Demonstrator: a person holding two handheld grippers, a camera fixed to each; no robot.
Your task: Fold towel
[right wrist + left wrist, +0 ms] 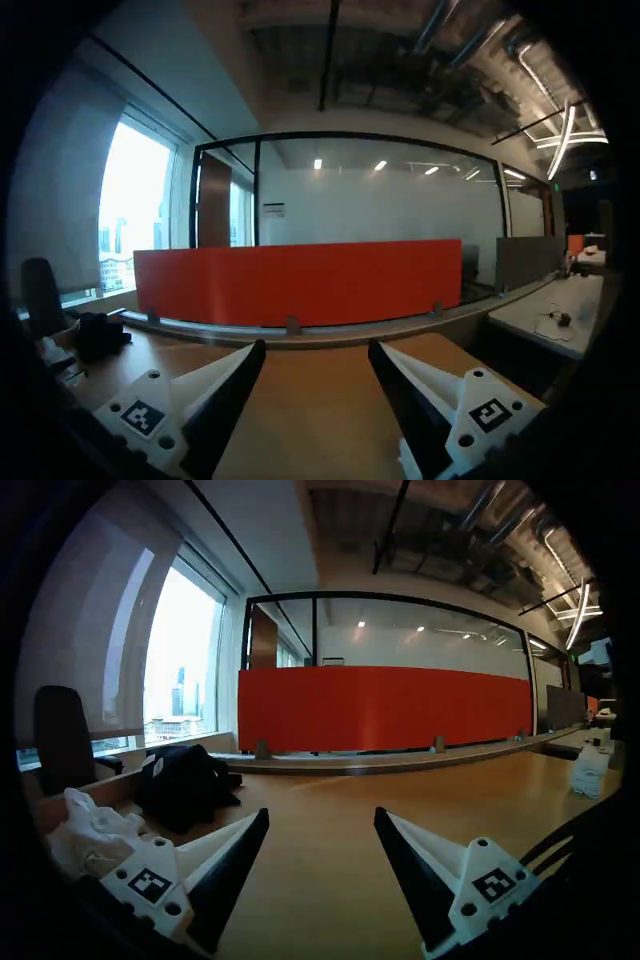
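**Towel crumpled at the table's left edge, both grippers empty**

A white towel (90,838) is seen lying crumpled on the wooden table (336,864), just beside a dark bundle (186,786). The left gripper (320,812) is held wide open above bare wood, and nothing is gripped. The right gripper (316,346) is likewise spread wide and empty. A red partition (384,708) is set behind the table.

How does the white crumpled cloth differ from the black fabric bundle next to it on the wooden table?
Colour: the white crumpled cloth is pale; the black fabric bundle is dark.
Place: the white cloth lies nearer the left gripper; the black bundle sits farther back on the wooden table.
Bulk: the black bundle looks larger.
Both are loose, unfolded heaps, and no gripper holds either.
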